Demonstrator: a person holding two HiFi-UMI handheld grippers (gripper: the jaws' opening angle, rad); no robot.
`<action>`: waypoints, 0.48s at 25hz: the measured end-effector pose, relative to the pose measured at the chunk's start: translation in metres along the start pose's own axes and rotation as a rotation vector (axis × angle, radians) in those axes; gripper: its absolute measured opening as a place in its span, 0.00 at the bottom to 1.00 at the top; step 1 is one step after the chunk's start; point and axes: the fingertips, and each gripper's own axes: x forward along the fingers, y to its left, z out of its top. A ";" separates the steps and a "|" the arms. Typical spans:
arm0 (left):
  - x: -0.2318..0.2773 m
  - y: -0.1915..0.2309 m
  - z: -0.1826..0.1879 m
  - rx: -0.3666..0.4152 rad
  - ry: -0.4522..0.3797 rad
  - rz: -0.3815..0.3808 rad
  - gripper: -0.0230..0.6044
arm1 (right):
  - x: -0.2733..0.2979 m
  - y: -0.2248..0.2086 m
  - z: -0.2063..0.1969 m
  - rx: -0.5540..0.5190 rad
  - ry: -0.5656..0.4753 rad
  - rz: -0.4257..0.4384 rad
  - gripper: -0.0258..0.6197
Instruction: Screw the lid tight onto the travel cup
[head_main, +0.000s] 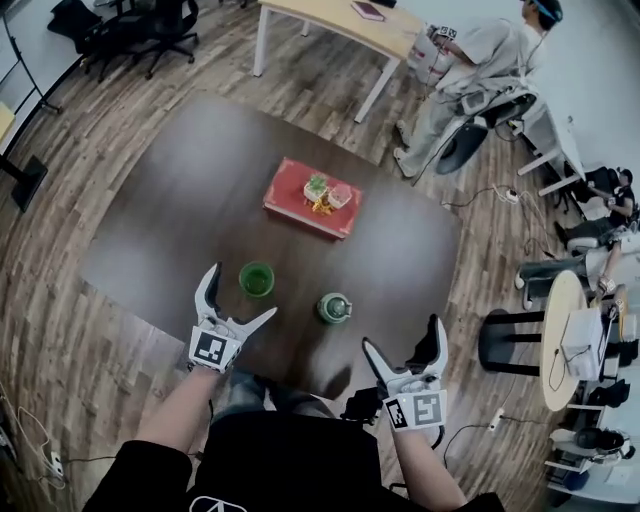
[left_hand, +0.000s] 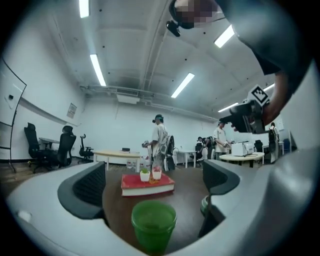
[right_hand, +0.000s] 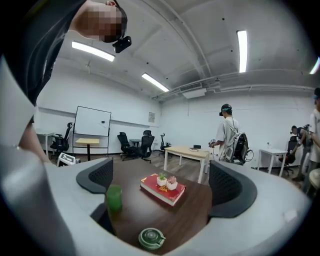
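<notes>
both claws released, cup and lid standing free on the table

the left claw (head_main: 243, 290) is held over the near edge of the dark table (head_main: 170, 200) with its two jaws spread wide and nothing pinched. the green cup (head_main: 256, 279) stands upright and open-topped just ahead of it, in line with the gap between the jaws. in the left gripper view the cup sits low and centred between the two pads, clear of both.

the right claw (head_main: 401, 332) is also released, jaws wide apart and gripping nothing. the green lid (head_main: 334, 308) lies flat on the table ahead of this claw and a little to its left, between the two claws, apart from the cup. in the right gripper view the lid shows low in the gap between the jaws, touching neither, while the cup stands further off beside the left jaw.

beyond both claws, near the middle of the table, lies a red book (head_main: 290, 195) with two small potted plants (head_main: 327, 190) on top. a person in the background stands by a light wooden desk (right_hand: 186, 151).
</notes>
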 end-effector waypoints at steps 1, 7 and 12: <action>0.008 0.002 -0.024 -0.020 0.035 -0.004 0.97 | 0.001 0.000 -0.009 0.001 0.023 -0.001 0.97; 0.049 0.016 -0.111 0.002 0.105 -0.021 0.94 | 0.016 0.008 -0.050 0.006 0.108 0.025 0.97; 0.072 0.005 -0.139 0.003 0.160 -0.056 0.93 | 0.025 0.009 -0.088 0.011 0.178 0.032 0.97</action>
